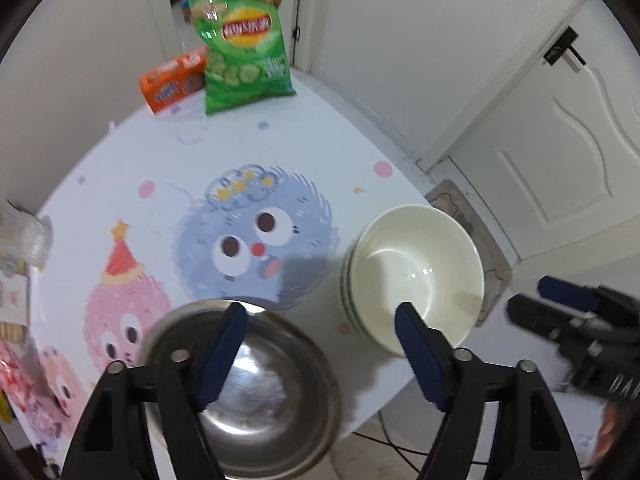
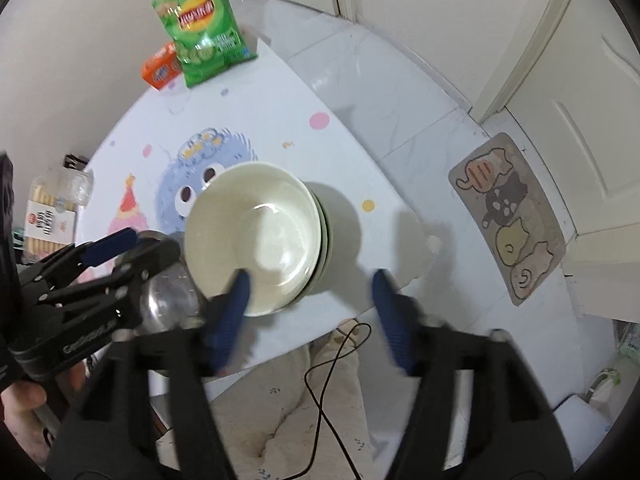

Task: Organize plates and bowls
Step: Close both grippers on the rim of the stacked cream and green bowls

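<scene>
On the left of the cartoon-printed table (image 1: pixel 280 140), near its front edge, sits the steel bowl (image 1: pixel 256 392); the left gripper (image 1: pixel 320 324) hangs over it, jaws wide apart, holding nothing. The bowl looks light, stiff and slippery, so its thin rim is probably the best place to pinch. Just to the right stands the stack of cream bowls (image 1: pixel 412 272), close beside the steel one. These look ceramic, heavier and chippable; take the near rim of the top one. The right gripper (image 2: pixel 310 284) hovers above the stack's near rim, jaws open and empty
</scene>
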Tool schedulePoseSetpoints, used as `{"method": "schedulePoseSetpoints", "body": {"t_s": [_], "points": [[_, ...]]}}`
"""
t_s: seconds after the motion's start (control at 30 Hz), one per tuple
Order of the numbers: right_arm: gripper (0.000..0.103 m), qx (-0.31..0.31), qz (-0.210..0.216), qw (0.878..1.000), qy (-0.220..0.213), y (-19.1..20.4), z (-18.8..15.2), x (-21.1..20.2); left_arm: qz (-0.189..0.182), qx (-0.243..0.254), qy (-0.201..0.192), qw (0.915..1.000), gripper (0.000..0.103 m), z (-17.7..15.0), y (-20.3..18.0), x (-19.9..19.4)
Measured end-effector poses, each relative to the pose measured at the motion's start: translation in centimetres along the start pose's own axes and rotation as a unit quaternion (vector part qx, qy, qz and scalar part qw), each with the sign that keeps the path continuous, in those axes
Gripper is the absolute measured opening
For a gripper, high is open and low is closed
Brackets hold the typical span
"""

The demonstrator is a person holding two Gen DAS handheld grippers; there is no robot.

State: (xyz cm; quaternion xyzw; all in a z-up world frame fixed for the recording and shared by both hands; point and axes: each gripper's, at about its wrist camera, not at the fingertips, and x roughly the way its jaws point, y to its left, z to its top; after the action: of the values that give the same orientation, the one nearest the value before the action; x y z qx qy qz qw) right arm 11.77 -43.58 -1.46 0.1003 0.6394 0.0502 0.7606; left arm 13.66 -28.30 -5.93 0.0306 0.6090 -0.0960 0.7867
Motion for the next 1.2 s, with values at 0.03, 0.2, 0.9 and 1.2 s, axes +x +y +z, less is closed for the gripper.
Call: {"method": "schedulePoseSetpoints", "body": {"t_s": [0.03,0.2,0.9,1.2], "points": [[0.066,0.001,0.002,1.0,-0.003,-0.1,-0.1,-0.2,0.009,0.006,-0.004,0.9999,0.081,-0.2,0.0,-0.2],[0.067,-0.001,0.014,1.0,-0.011,-0.8,-0.9,-0.3,0.022,0.03,-0.001,0.9993,0.085,-1.0,-0.6,0.4],[0.067,-0.021,0.024,0.999,-0.014,-1.1,0.4,2.5,0.023,-0.002,0.009,0.9997,0.097,0.9,-1.3,4.2],[0.067,-0.021,0.029,0.999,0.009,-1.4,1.1,5.0,0.019,-0.007,0.019,0.9996,0.096,1.4,-1.7,6.3]]}}
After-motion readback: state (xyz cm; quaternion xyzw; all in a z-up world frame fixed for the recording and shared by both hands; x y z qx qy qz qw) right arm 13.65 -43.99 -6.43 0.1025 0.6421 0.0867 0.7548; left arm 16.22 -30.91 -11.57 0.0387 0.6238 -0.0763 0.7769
